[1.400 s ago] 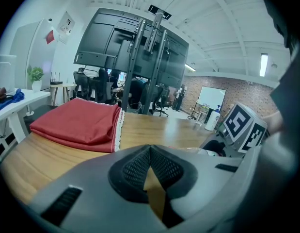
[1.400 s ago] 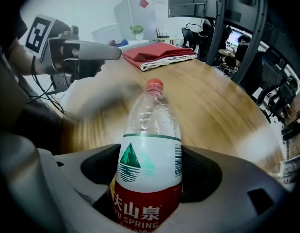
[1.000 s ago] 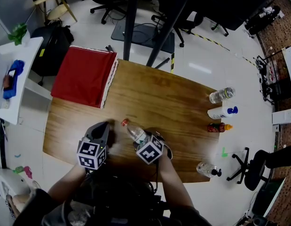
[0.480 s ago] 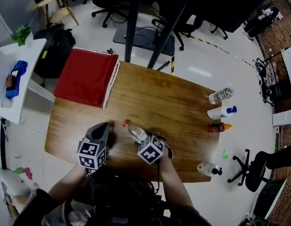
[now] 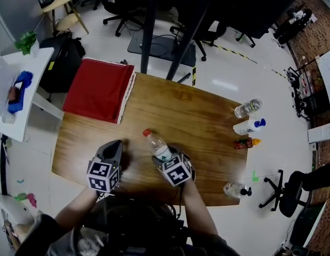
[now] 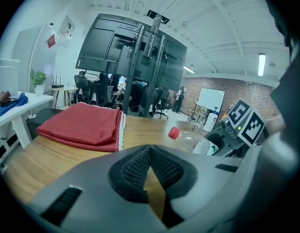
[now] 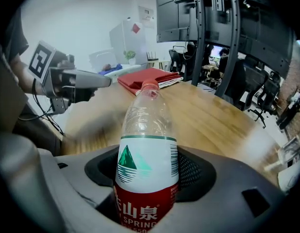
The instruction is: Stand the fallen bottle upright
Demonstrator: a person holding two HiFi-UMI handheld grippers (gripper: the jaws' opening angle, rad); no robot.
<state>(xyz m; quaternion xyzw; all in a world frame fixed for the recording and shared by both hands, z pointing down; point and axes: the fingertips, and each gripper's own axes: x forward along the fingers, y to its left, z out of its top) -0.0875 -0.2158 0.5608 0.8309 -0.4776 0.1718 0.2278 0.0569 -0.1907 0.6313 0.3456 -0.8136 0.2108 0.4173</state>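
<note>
A clear plastic water bottle (image 5: 157, 144) with a red cap and a red and white label is lifted off the wooden table (image 5: 196, 111), tilted, its cap toward the far side. My right gripper (image 5: 163, 154) is shut on its labelled lower half. In the right gripper view the bottle (image 7: 146, 144) rises between the dark pads (image 7: 193, 176), which press on both sides. My left gripper (image 5: 115, 144) hovers over the table just left of it, shut with nothing in it. In the left gripper view its pads (image 6: 135, 166) meet at the tips, and the bottle (image 6: 191, 140) shows to the right.
A folded red cloth (image 5: 98, 89) lies on the table's far left corner. Along the right edge lie a clear bottle (image 5: 247, 108), a white bottle with a blue cap (image 5: 248, 126) and a small red bottle (image 5: 243, 143). Another clear bottle (image 5: 235, 190) lies at the near right corner.
My right gripper has risen and turned with the bottle, so the capped end has swung up and the bottle stands steeper. The left gripper has barely shifted.
</note>
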